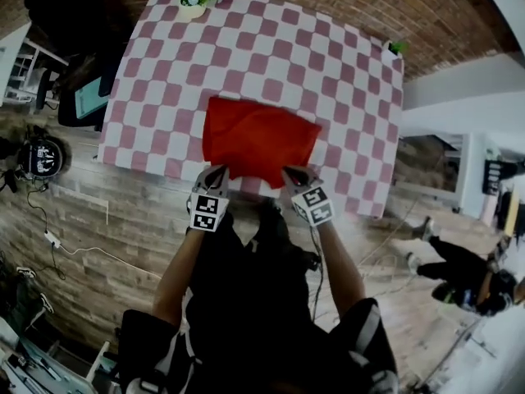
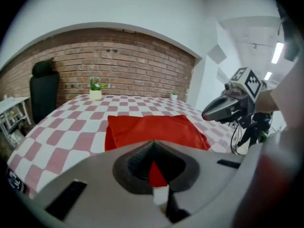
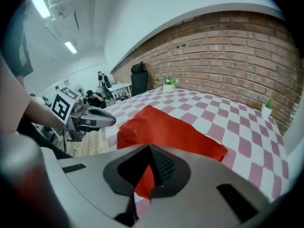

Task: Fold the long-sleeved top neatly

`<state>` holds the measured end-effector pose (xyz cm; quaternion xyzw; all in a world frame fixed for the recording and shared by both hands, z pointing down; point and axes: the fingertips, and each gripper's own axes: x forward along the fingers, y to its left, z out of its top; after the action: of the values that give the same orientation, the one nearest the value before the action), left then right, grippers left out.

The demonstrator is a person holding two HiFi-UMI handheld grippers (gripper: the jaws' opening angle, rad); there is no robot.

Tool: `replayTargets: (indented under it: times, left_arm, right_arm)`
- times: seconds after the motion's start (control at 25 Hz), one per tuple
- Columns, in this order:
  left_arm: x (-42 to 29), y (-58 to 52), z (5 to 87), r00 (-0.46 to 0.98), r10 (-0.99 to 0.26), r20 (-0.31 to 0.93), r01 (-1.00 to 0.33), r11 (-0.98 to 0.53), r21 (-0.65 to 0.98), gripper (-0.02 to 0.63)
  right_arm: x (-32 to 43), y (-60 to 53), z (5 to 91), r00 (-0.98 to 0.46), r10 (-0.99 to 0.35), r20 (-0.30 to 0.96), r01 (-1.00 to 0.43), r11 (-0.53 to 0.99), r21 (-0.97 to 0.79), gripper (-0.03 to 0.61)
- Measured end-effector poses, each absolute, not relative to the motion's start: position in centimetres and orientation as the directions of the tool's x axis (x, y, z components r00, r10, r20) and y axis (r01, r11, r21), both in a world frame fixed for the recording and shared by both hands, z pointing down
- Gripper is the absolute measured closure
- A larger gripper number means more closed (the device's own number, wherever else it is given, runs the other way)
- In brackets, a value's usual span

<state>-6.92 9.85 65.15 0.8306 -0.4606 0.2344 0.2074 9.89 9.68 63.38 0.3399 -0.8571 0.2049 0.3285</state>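
Red long-sleeved top (image 1: 258,142) lies on the pink-and-white checked table (image 1: 271,56), close to the edge nearest the person, as a fold gets under way. The left gripper (image 1: 215,173) and right gripper (image 1: 295,175) are each clamped tight on a near corner of the garment, with a wedge of red cloth pinched between the jaws in both gripper views. The top already looks gathered into a rough rectangle, so this appears to be a later fold. The next move likely calls for carrying the near edge up and over towards the far edge, keeping both corners level so the hem lands square, before letting go.
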Motion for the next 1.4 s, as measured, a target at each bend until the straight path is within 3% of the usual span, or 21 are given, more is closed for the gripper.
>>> replayTargets:
  times: [0.44, 0.48, 0.52, 0.56, 0.6, 0.72, 1.04, 1.4]
  left_arm:
    - [-10.1, 9.9, 64.7, 0.220, -0.771, 0.597, -0.974, -0.138, 0.180, 0.597]
    - [-10.3, 9.7, 65.1, 0.217, -0.766, 0.605, -0.972, -0.114, 0.205, 0.549]
    - [-10.5, 9.6, 65.6, 0.219, -0.758, 0.615, -0.969, -0.096, 0.227, 0.454]
    - [-10.7, 9.4, 66.2, 0.220, -0.748, 0.626, -0.967, -0.081, 0.243, 0.408]
    - [-10.9, 9.2, 66.8, 0.219, -0.739, 0.637, -0.965, -0.068, 0.253, 0.399]
    - [-11.6, 8.9, 68.7, 0.219, -0.708, 0.671, -0.961, -0.040, 0.272, 0.374]
    - [-12.9, 8.5, 72.4, 0.247, -0.651, 0.718, -0.940, 0.020, 0.342, 0.362]
    - [-11.9, 7.4, 74.2, 0.330, -0.602, 0.727, -0.920, -0.032, 0.391, 0.364]
  right_arm:
    - [4.3, 5.0, 59.4, -0.697, -0.223, 0.681, -0.407, 0.905, -0.120, 0.568]
    - [3.5, 4.2, 59.1, -0.699, -0.205, 0.686, -0.382, 0.917, -0.116, 0.566]
    - [2.6, 3.4, 59.1, -0.697, -0.186, 0.693, -0.357, 0.927, -0.110, 0.559]
    - [1.7, 2.5, 59.2, -0.690, -0.167, 0.704, -0.332, 0.937, -0.103, 0.515]
    - [0.8, 1.7, 59.5, -0.679, -0.148, 0.719, -0.306, 0.947, -0.095, 0.461]
    - [-1.7, -0.7, 61.1, -0.632, -0.094, 0.769, -0.232, 0.970, -0.072, 0.425]
    - [-7.1, -6.9, 66.9, -0.577, -0.019, 0.817, -0.155, 0.984, -0.087, 0.400]
    - [-7.9, -10.1, 72.1, -0.440, 0.024, 0.898, -0.188, 0.975, -0.118, 0.400]
